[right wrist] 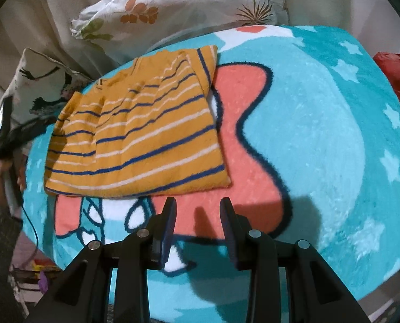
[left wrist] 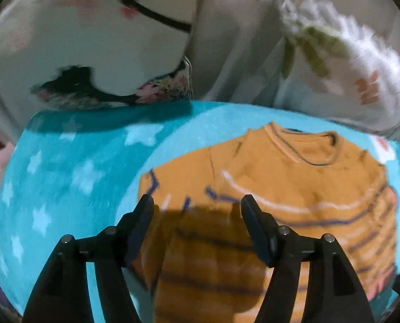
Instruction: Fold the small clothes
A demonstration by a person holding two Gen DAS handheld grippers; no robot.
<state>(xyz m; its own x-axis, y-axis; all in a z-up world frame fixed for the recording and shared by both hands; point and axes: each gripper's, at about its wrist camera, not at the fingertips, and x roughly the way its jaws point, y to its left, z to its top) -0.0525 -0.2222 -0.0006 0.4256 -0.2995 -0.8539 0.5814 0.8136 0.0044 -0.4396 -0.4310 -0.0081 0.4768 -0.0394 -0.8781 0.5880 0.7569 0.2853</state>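
Note:
A small mustard-orange top [right wrist: 135, 132] with blue and white stripes lies folded on a turquoise star-patterned blanket [right wrist: 321, 134]. In the left wrist view the same top [left wrist: 280, 188] is blurred, collar at the far side. My left gripper [left wrist: 197, 202] hovers over its near edge, jaws apart, nothing between them. My right gripper [right wrist: 198, 204] hangs above the blanket's pink patch just in front of the top's hem, jaws apart and empty. The left gripper's body and the hand holding it [right wrist: 6, 161] show at the left edge of the right wrist view.
A white pillow with leaf prints [right wrist: 178, 2] lies behind the blanket. A white cushion with black and floral marks [left wrist: 97, 53] stands at the back left. A red bag [right wrist: 399, 80] sits at the right edge. Beige cloth hangs behind.

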